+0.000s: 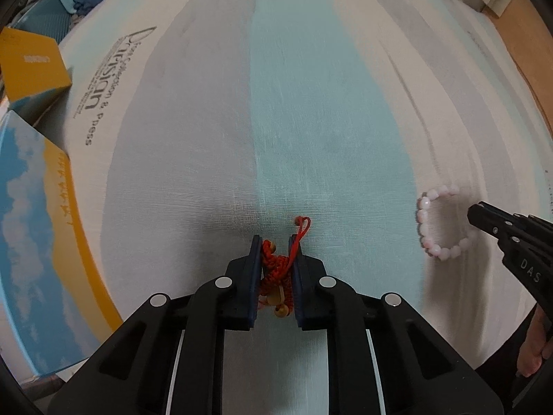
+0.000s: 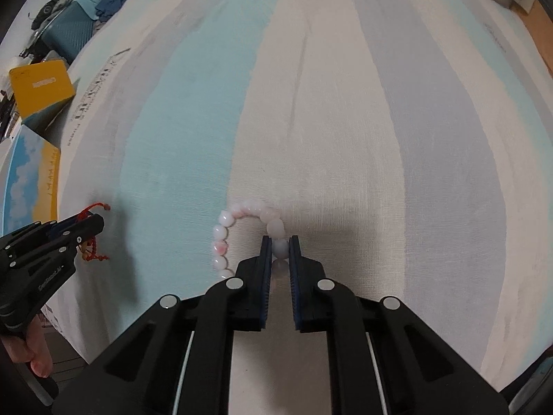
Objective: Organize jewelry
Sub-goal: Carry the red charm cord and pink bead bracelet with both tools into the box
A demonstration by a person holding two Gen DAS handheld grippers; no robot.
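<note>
My left gripper [image 1: 275,242] is shut on a red braided cord bracelet [image 1: 276,269] with wooden beads, just above the striped bedsheet; a red loop sticks out past the fingertips. It also shows in the right wrist view [image 2: 93,221] at the left edge. My right gripper [image 2: 280,242] is shut on one bead of a pale pink bead bracelet [image 2: 228,231], whose loop curves out to the left on the sheet. In the left wrist view the pink bracelet [image 1: 427,221] lies at the right with the right gripper [image 1: 475,212] at it.
A blue and yellow flat box [image 1: 38,228] lies at the left edge of the bed, with a smaller yellow box [image 1: 31,65] behind it. Folded clothes and a teal case [image 2: 72,34] sit at the far left. The striped sheet [image 1: 293,103] stretches ahead.
</note>
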